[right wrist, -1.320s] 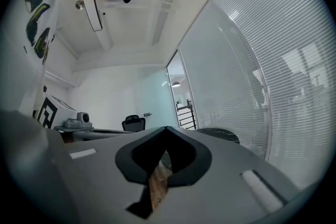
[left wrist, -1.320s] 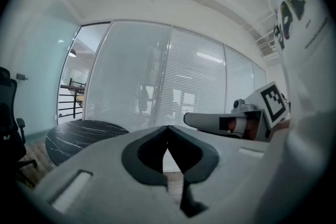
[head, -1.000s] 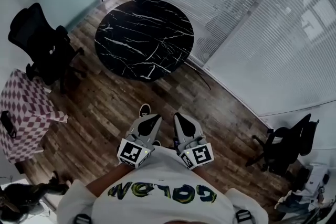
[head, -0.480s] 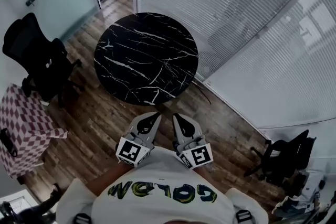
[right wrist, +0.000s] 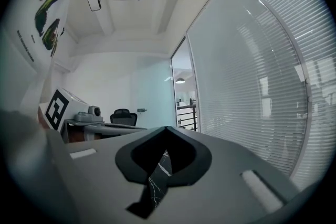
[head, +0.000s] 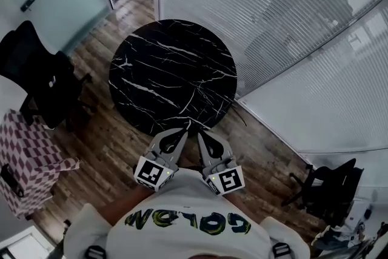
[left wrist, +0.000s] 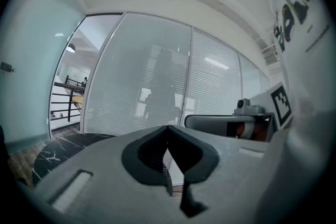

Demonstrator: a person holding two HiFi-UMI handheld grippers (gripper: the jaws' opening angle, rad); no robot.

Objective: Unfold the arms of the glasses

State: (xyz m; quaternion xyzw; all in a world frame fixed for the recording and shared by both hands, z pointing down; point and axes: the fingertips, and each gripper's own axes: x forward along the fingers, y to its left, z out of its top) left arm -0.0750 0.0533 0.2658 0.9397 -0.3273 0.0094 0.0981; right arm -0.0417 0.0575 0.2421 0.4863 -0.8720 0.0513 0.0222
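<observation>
No glasses show in any view. A round black marble table (head: pixel 173 73) stands on the wood floor just ahead of me, and nothing is visible on its top. My left gripper (head: pixel 185 127) and right gripper (head: pixel 200 133) are held side by side close to my chest, both pointing level at the table's near edge. Each is shut with nothing between its jaws. In the left gripper view the left gripper (left wrist: pixel 168 126) has its jaws pressed together, with the table (left wrist: pixel 58 152) low at the left. The right gripper (right wrist: pixel 167 127) looks the same in the right gripper view.
A black office chair (head: pixel 36 79) and a checkered cloth-covered stand (head: pixel 30 158) are at the left. Glass walls with blinds (head: pixel 291 39) curve round behind and to the right of the table. Another dark chair (head: pixel 327 191) sits at the lower right.
The table has drawn nearer: its near edge now lies just in front of the gripper tips. Both grippers stay shut and side by side.
</observation>
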